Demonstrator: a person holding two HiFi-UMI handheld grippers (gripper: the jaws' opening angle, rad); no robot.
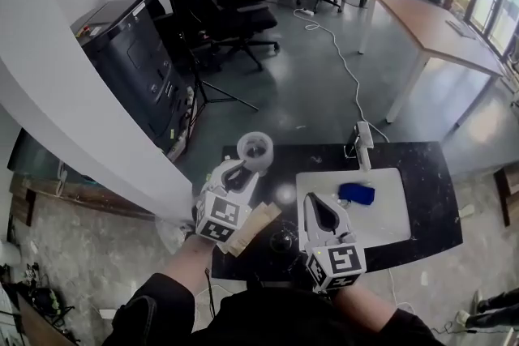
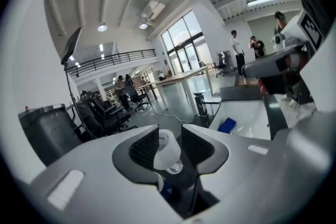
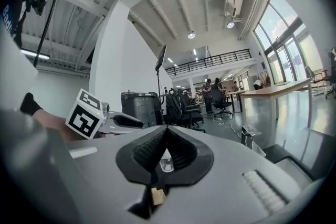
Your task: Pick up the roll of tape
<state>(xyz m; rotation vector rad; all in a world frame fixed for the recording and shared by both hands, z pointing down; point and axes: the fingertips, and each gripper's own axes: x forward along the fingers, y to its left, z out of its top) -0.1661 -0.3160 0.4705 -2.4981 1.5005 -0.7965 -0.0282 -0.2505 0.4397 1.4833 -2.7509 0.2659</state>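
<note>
The roll of tape [image 1: 255, 150] is a white ring standing at the far left corner of the black table [image 1: 426, 174]. My left gripper [image 1: 241, 168] reaches up to it from the near side. In the left gripper view the tape roll [image 2: 168, 153] sits between the jaws of the left gripper [image 2: 169, 134]. It lies close against the left pad, with a gap to the right pad, so the jaws are open. My right gripper [image 1: 313, 200] hovers over the near left part of the white board [image 1: 385, 215]. In its own view the right gripper [image 3: 167, 131] has its tips together and holds nothing.
A blue object [image 1: 357, 193] lies on the white board. A white power strip [image 1: 362, 134] sits at the table's far edge. A brown cardboard piece [image 1: 255, 224] and a small black round thing [image 1: 284, 239] are near my hands. A grey cabinet [image 1: 134, 53] and office chairs [image 1: 235, 4] stand beyond.
</note>
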